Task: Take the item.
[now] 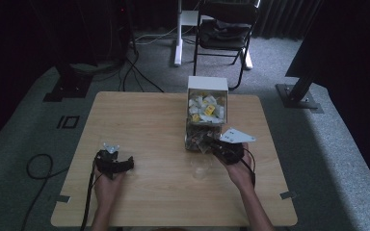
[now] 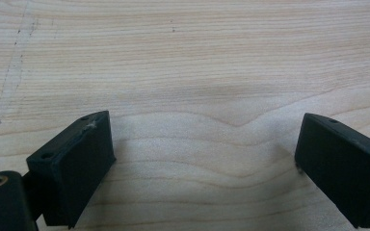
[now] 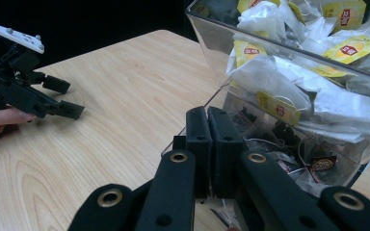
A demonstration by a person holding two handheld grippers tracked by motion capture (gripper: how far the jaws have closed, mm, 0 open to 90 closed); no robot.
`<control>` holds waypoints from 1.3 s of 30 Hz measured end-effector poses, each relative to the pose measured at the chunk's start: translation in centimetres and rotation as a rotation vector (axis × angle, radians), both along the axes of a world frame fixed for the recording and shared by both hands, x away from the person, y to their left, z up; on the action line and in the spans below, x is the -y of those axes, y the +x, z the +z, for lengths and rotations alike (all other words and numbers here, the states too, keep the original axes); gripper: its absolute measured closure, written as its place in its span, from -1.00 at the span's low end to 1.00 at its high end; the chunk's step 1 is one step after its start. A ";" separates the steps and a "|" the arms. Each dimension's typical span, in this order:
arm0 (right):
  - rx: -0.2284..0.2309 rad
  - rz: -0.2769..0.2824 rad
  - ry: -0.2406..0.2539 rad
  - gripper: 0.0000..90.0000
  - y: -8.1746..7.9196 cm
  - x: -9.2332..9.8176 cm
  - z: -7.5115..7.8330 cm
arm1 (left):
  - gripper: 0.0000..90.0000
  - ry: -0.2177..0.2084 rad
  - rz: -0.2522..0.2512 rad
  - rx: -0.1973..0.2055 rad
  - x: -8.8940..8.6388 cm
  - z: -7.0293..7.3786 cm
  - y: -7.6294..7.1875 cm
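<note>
The wooden desk (image 1: 149, 125) is taken as the reference. Toward its front-left part, the left claw (image 1: 112, 162) is seen in the high view, held in a hand (image 1: 107, 185) and resting low over the surface. In the left gripper view its jaws are spread wide apart, with bare wood grain between them and nothing held. Farther right, at the middle of the desk's far half, a clear compartmented box (image 1: 206, 115) filled with tea bags (image 3: 351, 50) is recorded, white and yellow-tagged packets above, darker ones below. Just in front of the box's lower section, toward the desk's right, the right claw (image 3: 208, 144) is found with its jaws pressed together; whether anything is pinched between them cannot be told.
</note>
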State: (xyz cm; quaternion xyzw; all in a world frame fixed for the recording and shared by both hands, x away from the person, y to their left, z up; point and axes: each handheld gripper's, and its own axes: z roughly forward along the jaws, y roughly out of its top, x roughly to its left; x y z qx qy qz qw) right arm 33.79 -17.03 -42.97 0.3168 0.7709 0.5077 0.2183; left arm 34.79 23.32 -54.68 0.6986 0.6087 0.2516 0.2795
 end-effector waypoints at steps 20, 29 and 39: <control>-0.009 0.023 -0.009 0.97 -1.1 -0.5 -0.8 | -0.85 -0.001 0.000 0.001 0.0 0.0 0.0; -0.009 0.032 -0.013 0.97 -1.7 -0.6 -1.0 | -0.85 -0.001 0.001 0.001 0.0 0.0 0.0; -0.007 0.045 -0.021 0.96 -2.2 -0.6 -1.0 | -0.85 0.000 0.000 0.000 0.0 0.0 0.0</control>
